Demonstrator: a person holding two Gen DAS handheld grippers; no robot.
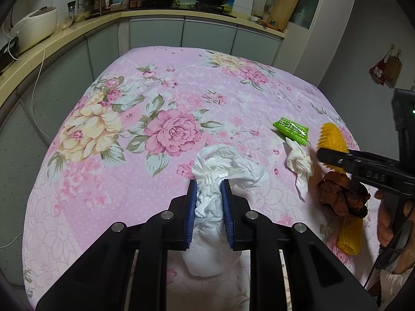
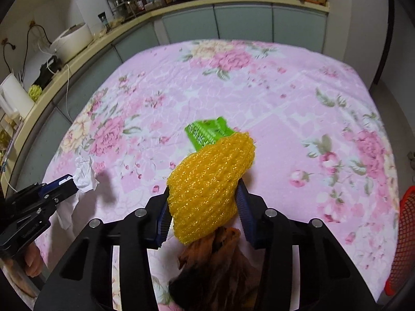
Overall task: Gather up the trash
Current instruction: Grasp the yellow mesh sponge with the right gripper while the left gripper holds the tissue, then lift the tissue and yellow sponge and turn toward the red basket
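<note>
Rice cooker [image 1: 33, 26]: white, on the kitchen counter at far left, a cord trailing down from the counter's edge.
Worktop [image 1: 109, 155]: covered by a pink floral cloth, with all the trash lying toward its right part.
Left tool [image 1: 208, 207]: closed on a crumpled white paper [image 1: 220, 165]; the blue pads pinch its middle, and its loose ends spread in front of and behind the fingers.
Small tissue wad [image 1: 299, 163]: white and twisted, lying on the cloth right of the held paper, just below the green wrapper.
Green wrapper [image 2: 207, 132]: flat on the cloth, its near end hidden behind the yellow net.
Right tool [image 2: 205, 207]: both pads press on the yellow foam net [image 2: 210, 178], which bulges up between them.
Brown crumpled paper [image 2: 215, 259]: directly beneath the net, touching it, between the tool's arms.
Person's hand [image 1: 389, 223]: on the right tool's handle at the picture's edge.
Red mesh basket [image 2: 404, 233]: at far right, beside the worktop.
</note>
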